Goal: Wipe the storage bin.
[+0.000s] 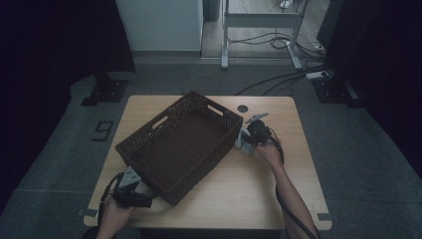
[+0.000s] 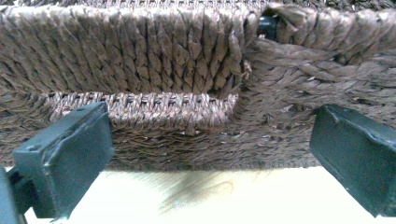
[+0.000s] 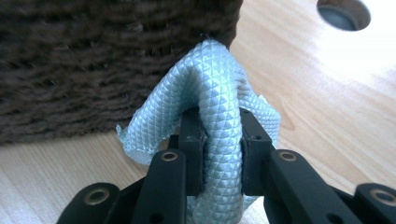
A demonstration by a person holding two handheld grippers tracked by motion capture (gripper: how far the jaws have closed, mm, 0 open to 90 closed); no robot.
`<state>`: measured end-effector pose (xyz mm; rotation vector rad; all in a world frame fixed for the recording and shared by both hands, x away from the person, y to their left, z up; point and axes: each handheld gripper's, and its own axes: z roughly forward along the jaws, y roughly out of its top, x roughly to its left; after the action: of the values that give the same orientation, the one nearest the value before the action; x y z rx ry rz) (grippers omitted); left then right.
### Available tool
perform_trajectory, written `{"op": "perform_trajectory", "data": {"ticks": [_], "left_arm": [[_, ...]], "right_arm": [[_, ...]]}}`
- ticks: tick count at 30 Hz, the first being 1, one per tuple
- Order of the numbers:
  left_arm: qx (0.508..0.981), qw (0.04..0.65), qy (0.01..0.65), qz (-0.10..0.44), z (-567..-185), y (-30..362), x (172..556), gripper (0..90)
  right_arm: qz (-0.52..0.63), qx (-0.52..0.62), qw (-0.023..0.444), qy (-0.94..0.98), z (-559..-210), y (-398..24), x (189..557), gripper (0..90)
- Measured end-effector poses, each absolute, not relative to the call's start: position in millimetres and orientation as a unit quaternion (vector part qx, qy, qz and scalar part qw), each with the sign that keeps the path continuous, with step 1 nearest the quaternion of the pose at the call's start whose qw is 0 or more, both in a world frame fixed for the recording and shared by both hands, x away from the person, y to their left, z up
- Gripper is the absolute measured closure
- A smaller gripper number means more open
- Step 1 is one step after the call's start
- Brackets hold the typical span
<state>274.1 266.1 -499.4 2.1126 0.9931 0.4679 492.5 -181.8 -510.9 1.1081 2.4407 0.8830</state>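
Pale-blue quilted cloth (image 3: 217, 107) pinched tight in right gripper (image 3: 223, 135), just off the table right of the wicker basket (image 1: 179, 144) | left gripper (image 2: 210, 154) jaws spread wide, facing basket's near-left wall, not touching | wooden table (image 1: 249, 189) underneath

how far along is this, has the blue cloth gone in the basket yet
Not yet. Done: the right gripper has picked up the pale blue cloth, its jaws shut on a fold. In hand: the cloth hangs just outside the wicker basket, by its right wall, while the left gripper sits open at the near corner, pads off the weave. Left, probably: lifting the cloth over the rim and releasing it inside.
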Motion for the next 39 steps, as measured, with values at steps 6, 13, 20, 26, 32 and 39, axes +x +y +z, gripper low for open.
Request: {"op": "perform_trajectory", "data": {"ticks": [6,13,20,26,32,39], "left_arm": [[0.824,0.371,0.387,0.183,-499.5,266.2,274.0,0.0],[0.824,0.371,0.387,0.183,-499.5,266.0,273.9,0.0],[0.824,0.371,0.387,0.183,-499.5,266.0,273.9,0.0],[0.824,0.371,0.387,0.184,-499.6,265.7,273.8,0.0],[0.824,0.371,0.386,0.185,-499.5,265.8,273.9,0.0],[0.823,0.372,0.387,0.185,-499.7,265.6,273.8,0.0]], "right_arm": [[0.291,0.388,0.147,0.862,-521.9,-179.1,494.4,73.7],[0.289,0.386,0.149,0.863,-523.2,-178.1,493.3,73.6],[0.291,0.380,0.148,0.866,-523.6,-176.3,489.1,73.5],[0.291,0.365,0.144,0.873,-522.9,-171.6,480.8,73.4],[0.292,0.351,0.140,0.879,-522.4,-164.6,473.2,73.2],[0.294,0.340,0.133,0.883,-521.3,-158.5,467.2,73.1]]}}
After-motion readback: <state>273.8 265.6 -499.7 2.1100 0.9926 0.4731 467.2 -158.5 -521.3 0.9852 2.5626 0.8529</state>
